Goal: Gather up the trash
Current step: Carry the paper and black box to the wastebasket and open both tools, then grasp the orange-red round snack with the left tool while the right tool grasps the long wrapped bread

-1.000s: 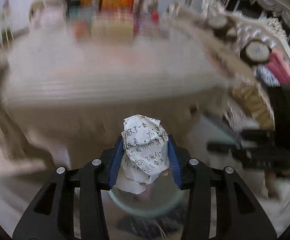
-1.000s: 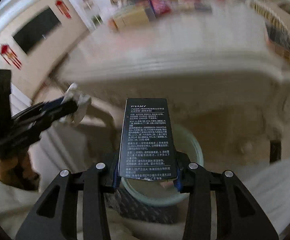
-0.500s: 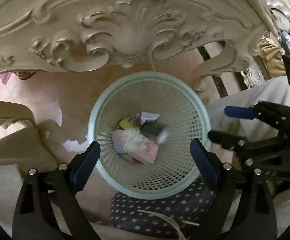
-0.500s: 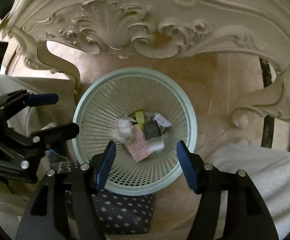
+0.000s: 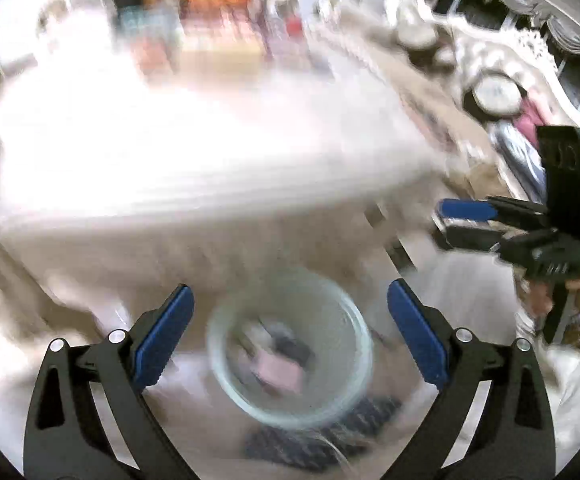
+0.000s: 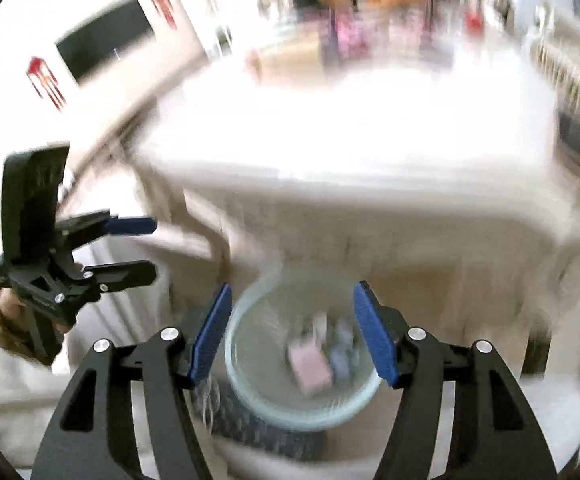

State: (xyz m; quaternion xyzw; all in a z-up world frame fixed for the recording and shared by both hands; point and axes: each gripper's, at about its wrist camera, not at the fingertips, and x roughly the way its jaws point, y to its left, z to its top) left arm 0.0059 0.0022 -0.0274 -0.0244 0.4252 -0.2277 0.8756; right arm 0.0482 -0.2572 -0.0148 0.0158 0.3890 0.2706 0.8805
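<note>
1. Sitting on the floor near the table's front edge, the basket [image 5: 290, 350] holds blurred trash [image 6: 315, 360], pink piece plainest.
2. Left gripper [image 5: 290, 340] spread wide, nothing between its pads; right gripper [image 6: 291, 334] also wide and empty. Likely both are free for more pickup.
3. Both views tilt toward the table [image 6: 349, 140], probably the search area.
4. Tabletop is blur; far clutter [image 5: 210, 20] unreadable. Carved sofa [image 5: 489, 80] to the right.
</note>
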